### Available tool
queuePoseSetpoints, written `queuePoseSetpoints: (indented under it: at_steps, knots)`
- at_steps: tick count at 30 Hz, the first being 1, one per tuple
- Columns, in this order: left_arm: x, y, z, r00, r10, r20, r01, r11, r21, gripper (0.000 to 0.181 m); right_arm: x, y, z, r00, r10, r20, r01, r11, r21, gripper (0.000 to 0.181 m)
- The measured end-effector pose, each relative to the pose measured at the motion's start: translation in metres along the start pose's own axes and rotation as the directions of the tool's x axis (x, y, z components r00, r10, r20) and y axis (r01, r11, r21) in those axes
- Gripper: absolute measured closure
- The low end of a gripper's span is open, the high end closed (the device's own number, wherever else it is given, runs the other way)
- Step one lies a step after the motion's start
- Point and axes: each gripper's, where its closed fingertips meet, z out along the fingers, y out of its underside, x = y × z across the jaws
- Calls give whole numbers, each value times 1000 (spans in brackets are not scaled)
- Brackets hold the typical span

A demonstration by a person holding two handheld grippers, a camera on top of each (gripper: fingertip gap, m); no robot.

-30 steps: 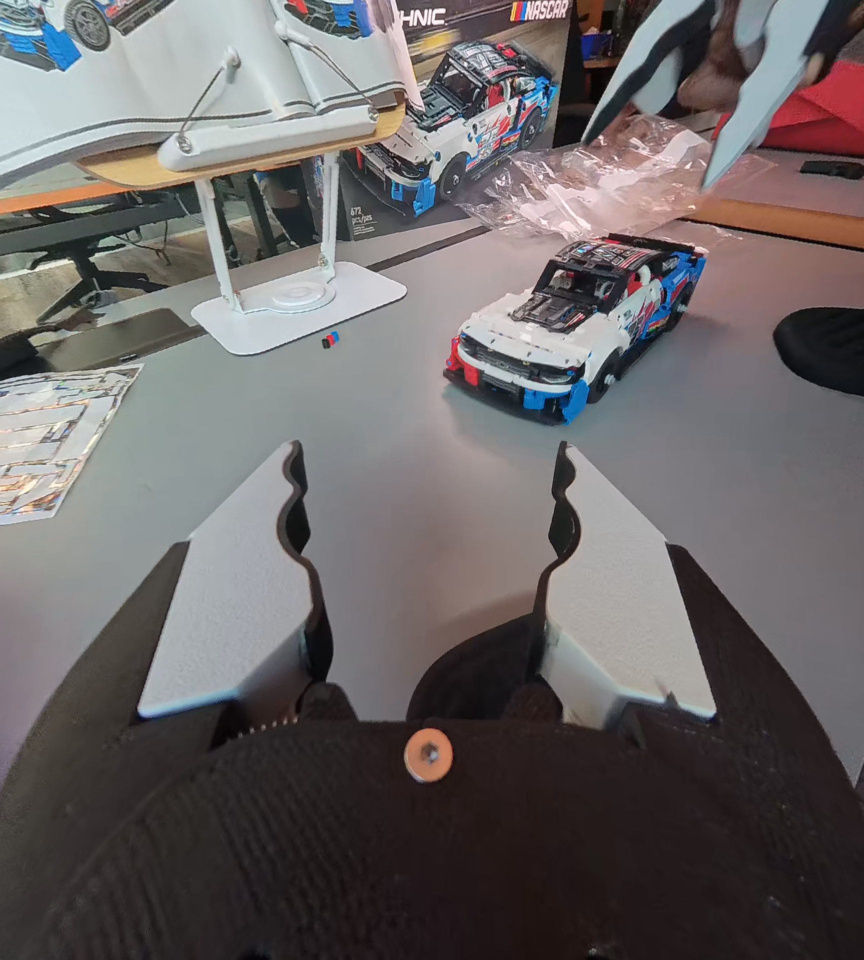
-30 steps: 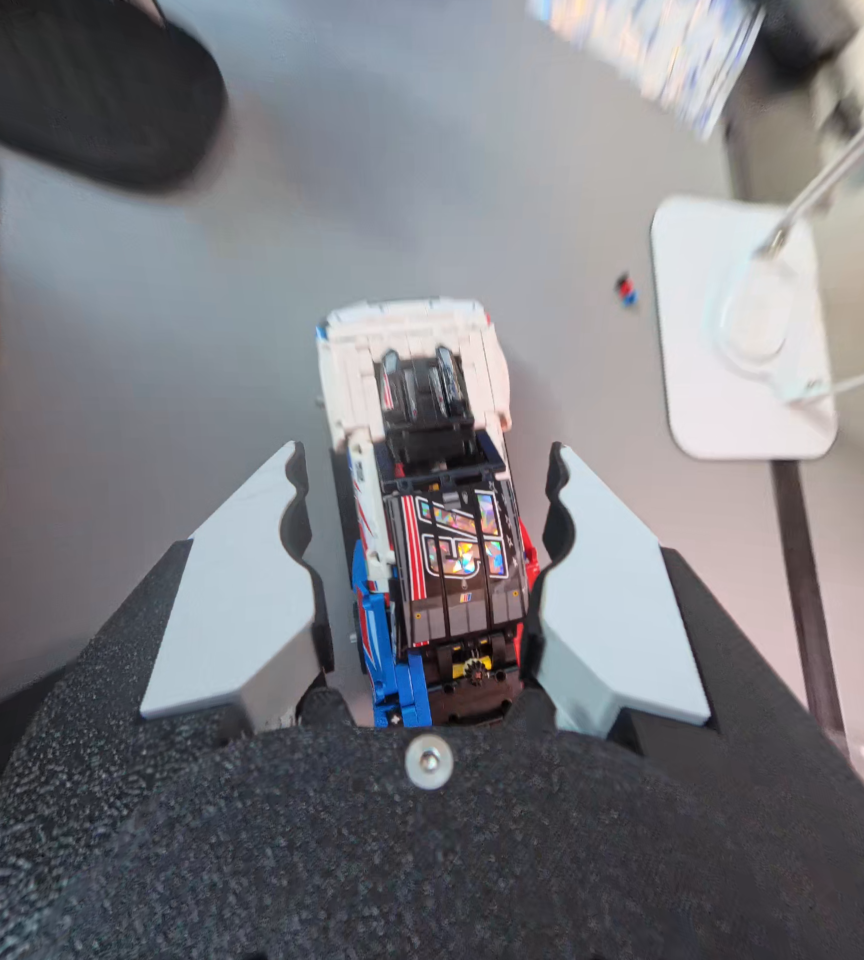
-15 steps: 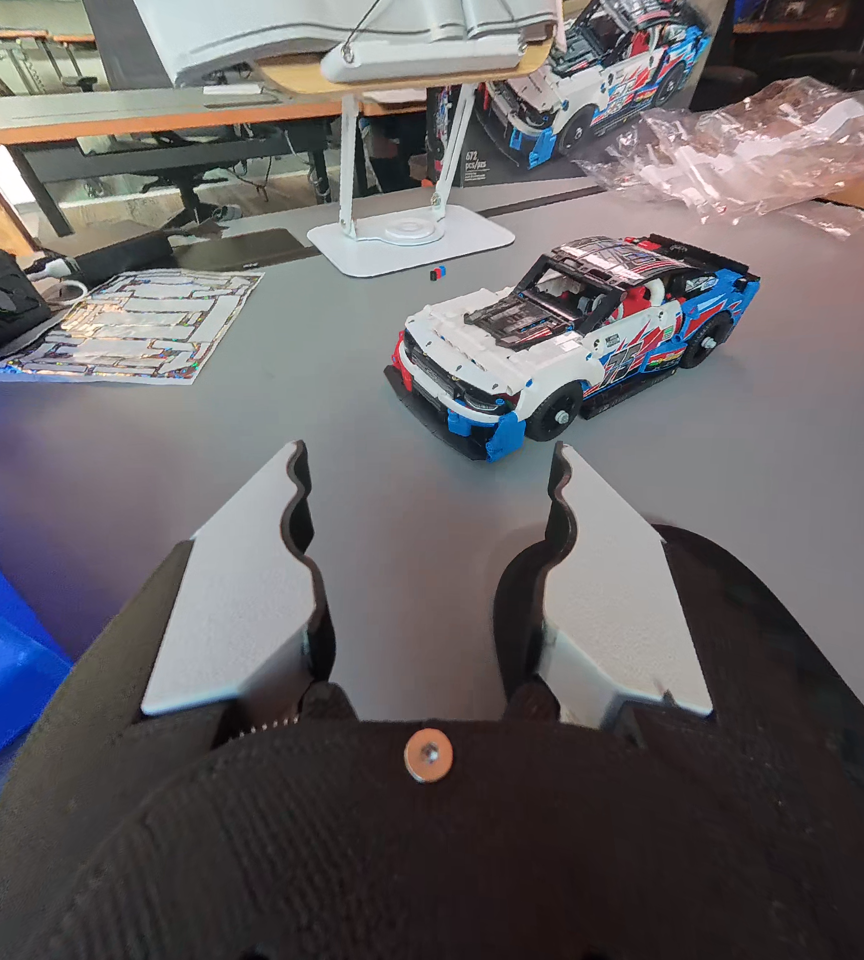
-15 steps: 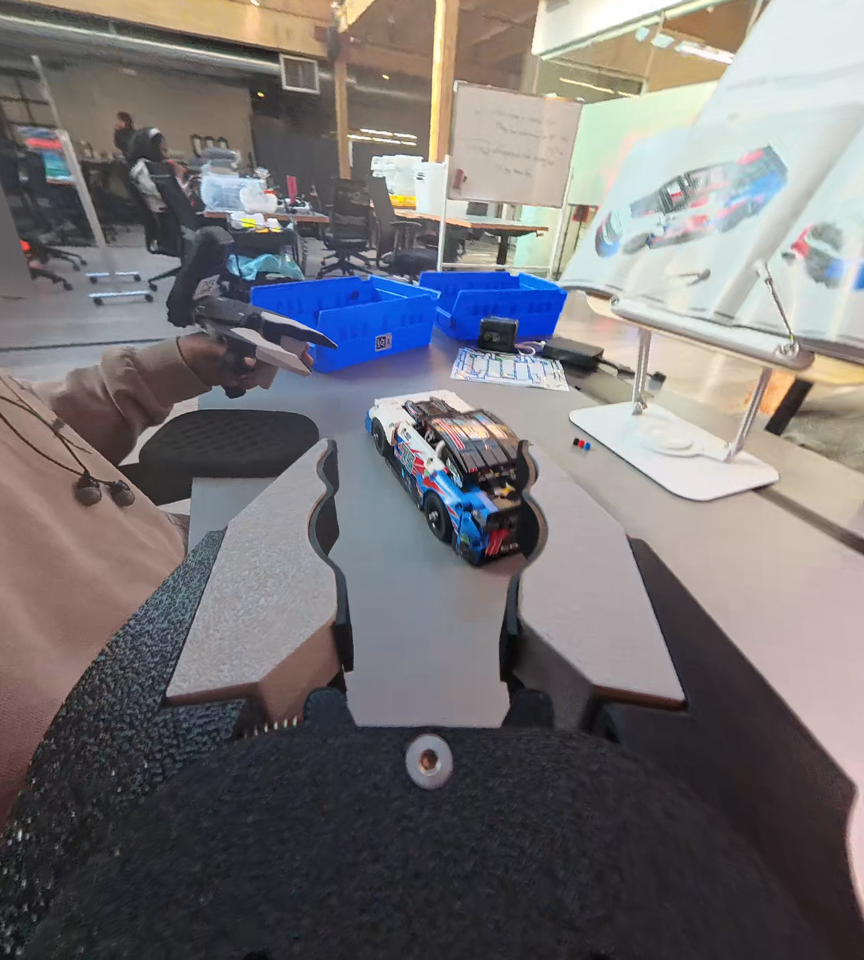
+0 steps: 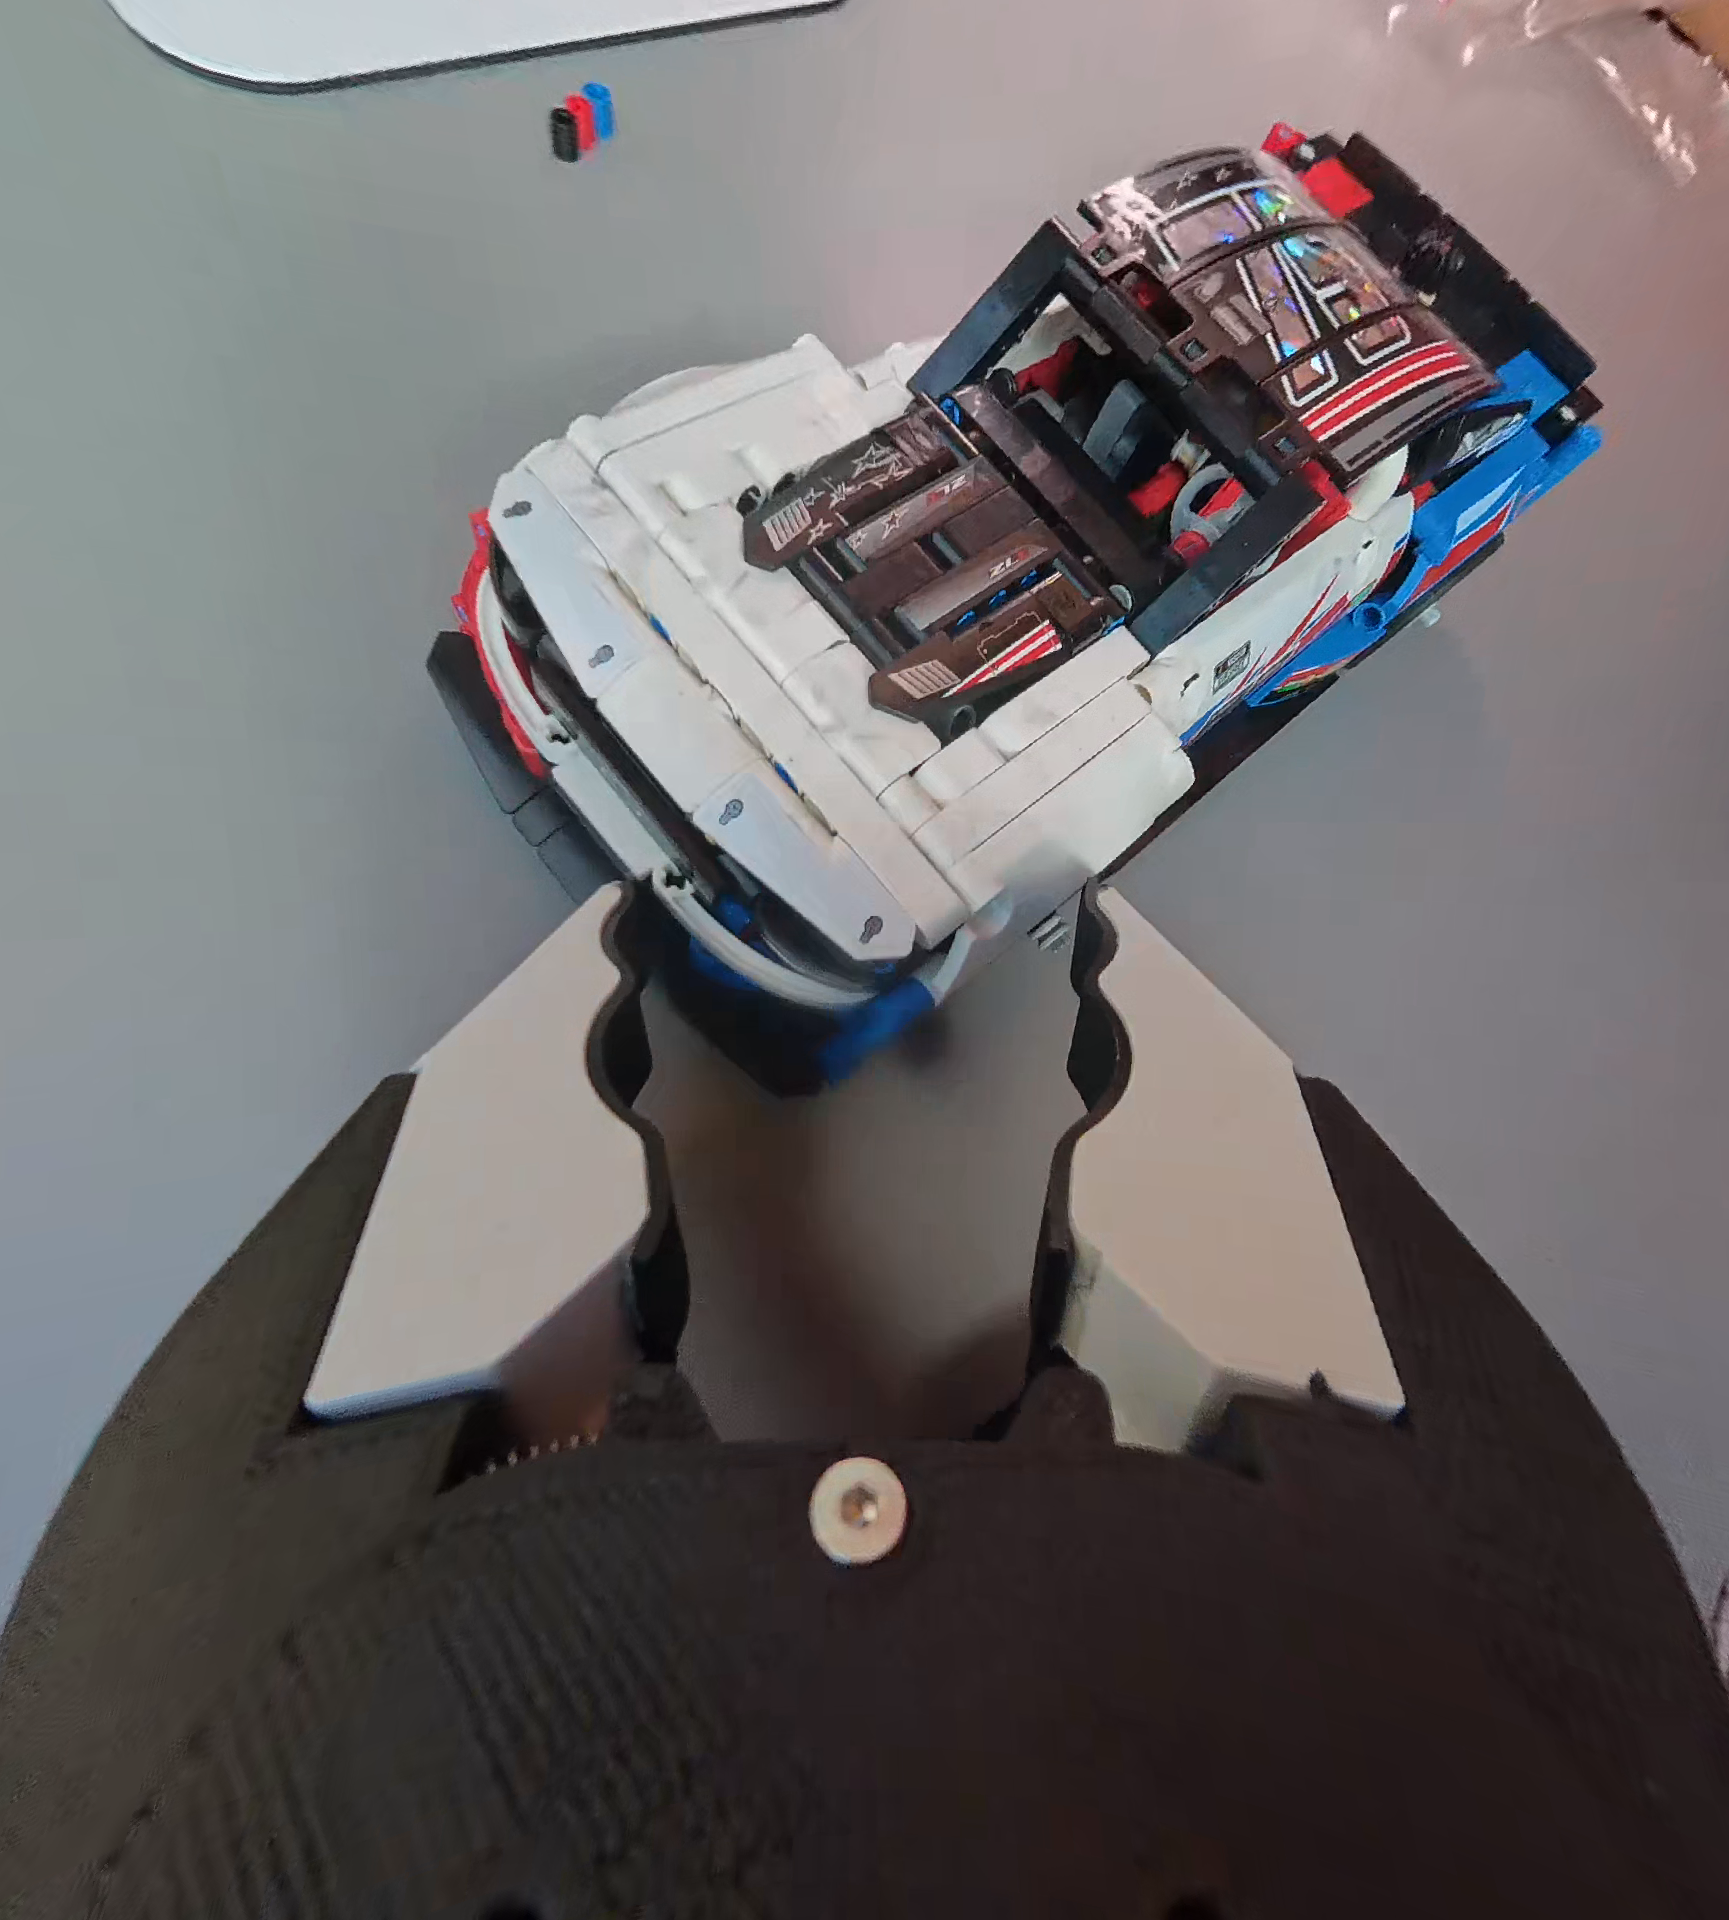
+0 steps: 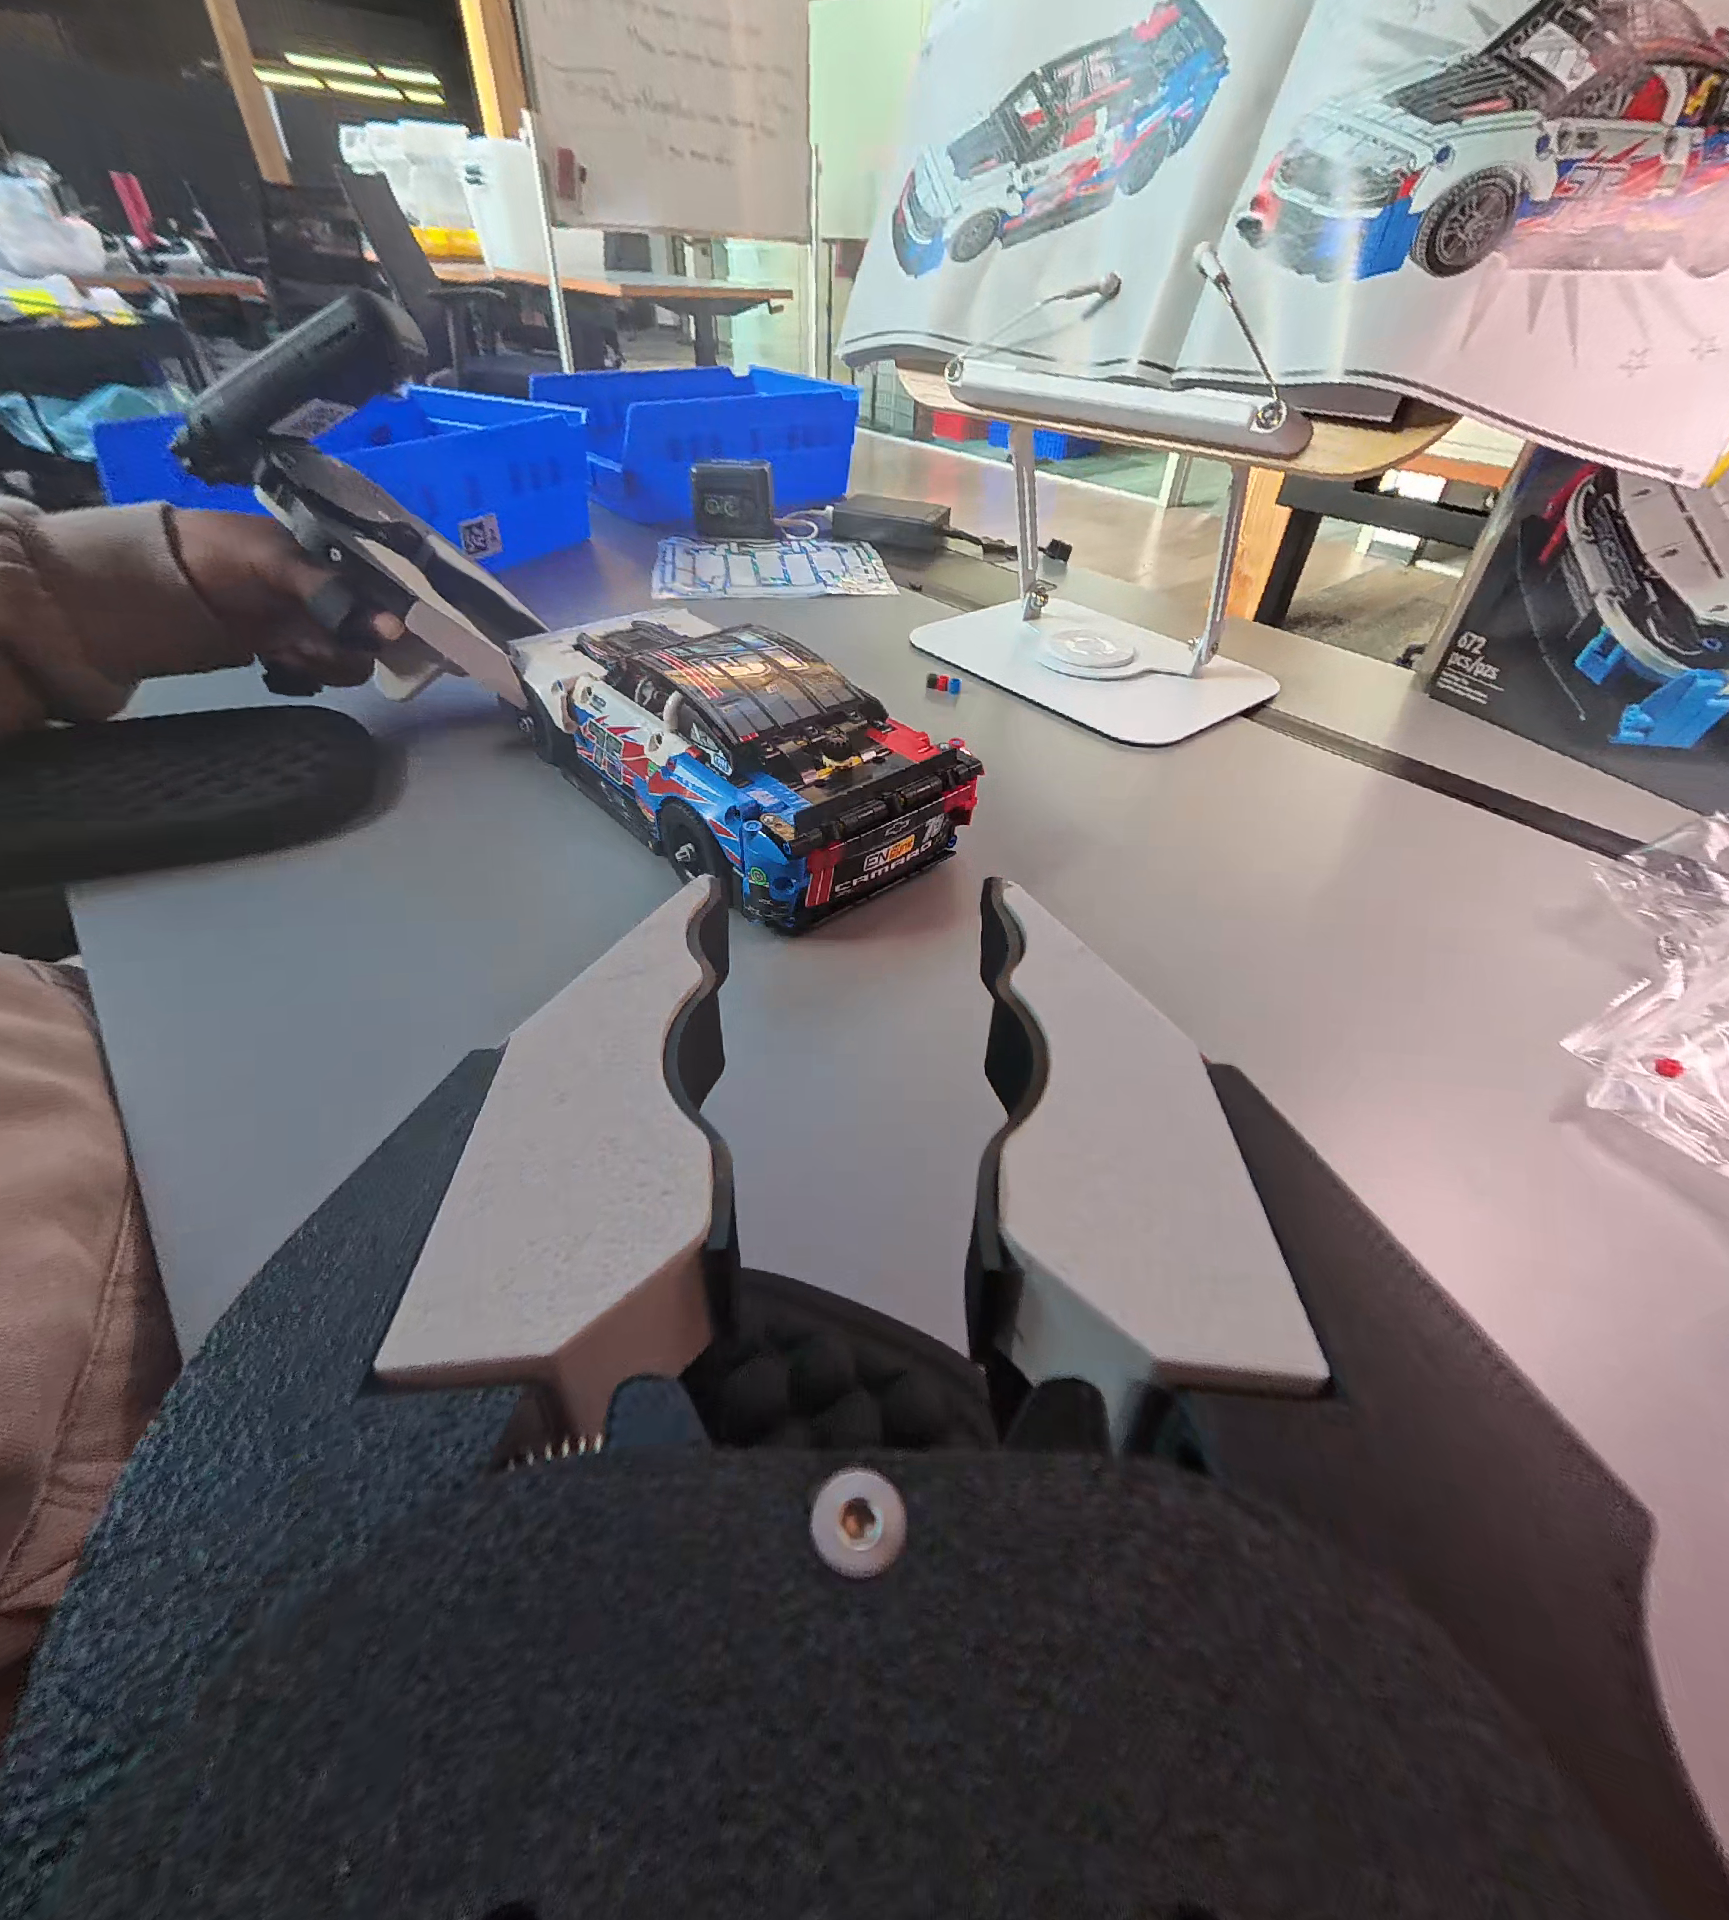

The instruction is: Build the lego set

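White-nosed lego car [image 5: 901,665] sits at the left gripper's [image 5: 855,914] spread fingers; right gripper [image 6: 849,894] gapes empty behind.

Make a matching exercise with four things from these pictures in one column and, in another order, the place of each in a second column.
Things:
1. white, blue and black brick-built race car
2. small black, red and blue stack of pieces
3. clear plastic bags
4. open left gripper

Places:
A. beside the white base of the book stand
B. at the car's front bumper
C. in the middle of the grey table
D. at the table's right side in the right wrist view

Pairs: 1-C, 2-A, 3-D, 4-B
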Motion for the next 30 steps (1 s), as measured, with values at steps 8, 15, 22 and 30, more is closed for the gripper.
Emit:
queuePoseSetpoints:
  at_steps: [8, 15, 22, 30]
  knots:
    - [100, -35, 49, 937, 340, -77, -342, 940, -3, 105, 88, 71, -4, 939, -134, -318, -11, 910, -415, 91]
    - [96, -66, -39, 952, 283, 118, -307, 863, 401, 103, 153, 109, -46, 892, -32, -451, -193, 875, -444, 68]
    - [59, -30, -81, 972, 121, 203, -203, 868, 454, 100, 199, 116, -77, 845, -1, -535, -274, 859, -433, 68]
    - [43, -21, -82, 985, 21, 174, -105, 866, 489, 95, 170, 110, -42, 875, 25, -483, -236, 893, -383, 71]
